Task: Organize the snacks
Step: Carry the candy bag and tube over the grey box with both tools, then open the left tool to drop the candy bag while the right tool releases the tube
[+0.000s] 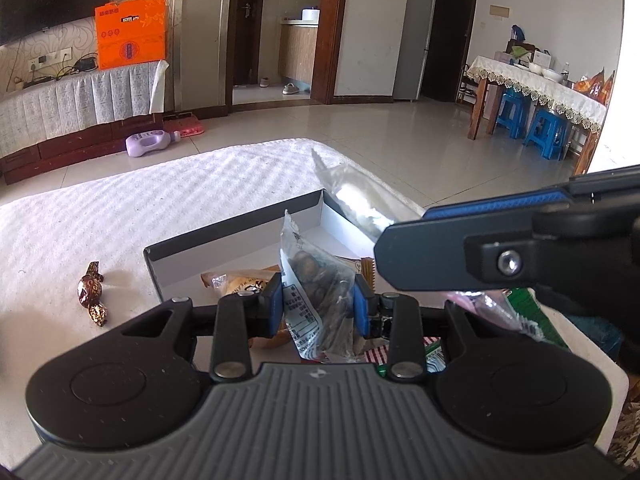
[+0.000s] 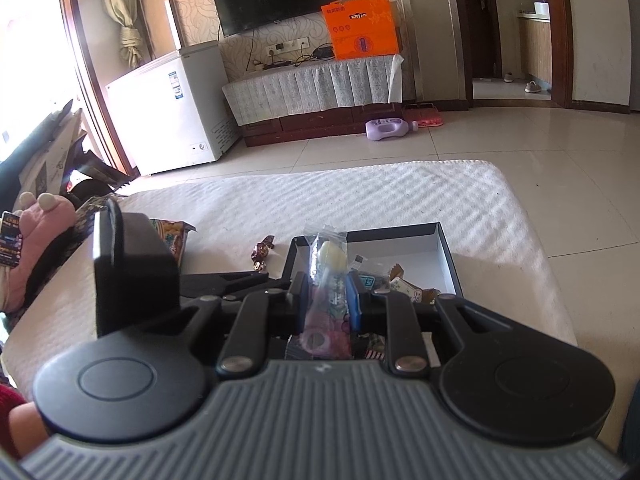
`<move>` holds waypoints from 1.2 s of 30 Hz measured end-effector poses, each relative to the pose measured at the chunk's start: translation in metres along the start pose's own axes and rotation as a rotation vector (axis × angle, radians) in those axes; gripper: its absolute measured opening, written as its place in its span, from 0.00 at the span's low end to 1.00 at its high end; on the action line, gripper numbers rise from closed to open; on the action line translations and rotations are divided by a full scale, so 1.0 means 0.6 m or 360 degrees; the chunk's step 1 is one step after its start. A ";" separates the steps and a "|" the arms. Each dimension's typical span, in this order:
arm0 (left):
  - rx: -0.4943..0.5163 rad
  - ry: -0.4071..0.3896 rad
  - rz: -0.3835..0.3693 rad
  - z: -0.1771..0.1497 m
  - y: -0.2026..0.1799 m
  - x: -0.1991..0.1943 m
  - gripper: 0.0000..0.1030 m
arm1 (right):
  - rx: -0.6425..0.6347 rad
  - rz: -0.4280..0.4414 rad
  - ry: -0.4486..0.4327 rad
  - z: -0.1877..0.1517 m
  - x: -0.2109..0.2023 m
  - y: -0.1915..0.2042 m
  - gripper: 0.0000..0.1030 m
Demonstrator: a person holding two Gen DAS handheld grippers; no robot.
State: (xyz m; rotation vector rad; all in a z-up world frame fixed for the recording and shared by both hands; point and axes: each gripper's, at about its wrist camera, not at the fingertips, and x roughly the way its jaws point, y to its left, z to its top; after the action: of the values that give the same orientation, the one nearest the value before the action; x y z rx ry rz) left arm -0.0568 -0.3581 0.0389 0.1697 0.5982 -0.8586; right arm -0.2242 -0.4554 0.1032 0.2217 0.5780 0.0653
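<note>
My left gripper (image 1: 319,305) is shut on a clear packet of brown snacks (image 1: 316,280), held over the shallow dark box (image 1: 224,238) that holds several wrapped snacks. My right gripper (image 2: 326,300) is shut on a clear lollipop wrapper (image 2: 330,268) with a pale yellow candy and pink print, held above the same box (image 2: 444,248). The right gripper also shows in the left wrist view (image 1: 404,236), with the wrapper (image 1: 352,196) sticking out past its fingers. A brown foil candy (image 1: 92,294) lies on the white table left of the box; it also shows in the right wrist view (image 2: 262,254).
The table has a white textured cloth (image 1: 120,220). A colourful snack bag (image 2: 172,236) lies left of the box, with a pink plush (image 2: 36,236) and clutter beyond. A green packet (image 1: 524,312) lies at the box's right. A purple bottle (image 1: 150,142) lies on the floor.
</note>
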 end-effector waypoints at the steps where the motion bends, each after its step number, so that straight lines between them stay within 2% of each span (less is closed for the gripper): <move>1: -0.0003 0.0000 -0.0002 0.000 0.000 0.000 0.38 | 0.0001 0.0000 0.0001 0.001 0.001 0.000 0.23; 5: 0.0005 0.0004 -0.0003 0.002 -0.006 0.001 0.40 | 0.0003 -0.0001 0.0008 -0.001 0.001 -0.003 0.23; 8: 0.0024 0.0011 -0.0022 0.003 -0.010 -0.001 0.45 | 0.0003 0.0000 0.0016 -0.002 0.004 -0.005 0.23; 14: 0.0046 -0.0004 -0.0012 0.003 -0.015 -0.013 0.66 | 0.0000 0.0010 0.0022 -0.003 0.005 -0.004 0.23; 20: 0.0060 -0.0026 -0.0004 0.005 -0.017 -0.030 0.75 | 0.0018 0.0007 0.0023 -0.003 0.008 -0.009 0.23; 36: 0.0082 -0.0019 0.0008 -0.009 -0.002 -0.073 0.78 | 0.0065 -0.0011 0.0024 -0.003 0.017 -0.022 0.23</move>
State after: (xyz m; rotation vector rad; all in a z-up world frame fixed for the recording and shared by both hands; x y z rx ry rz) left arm -0.0819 -0.3278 0.0591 0.2124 0.5648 -0.8702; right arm -0.2166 -0.4666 0.0930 0.2593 0.5954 0.0486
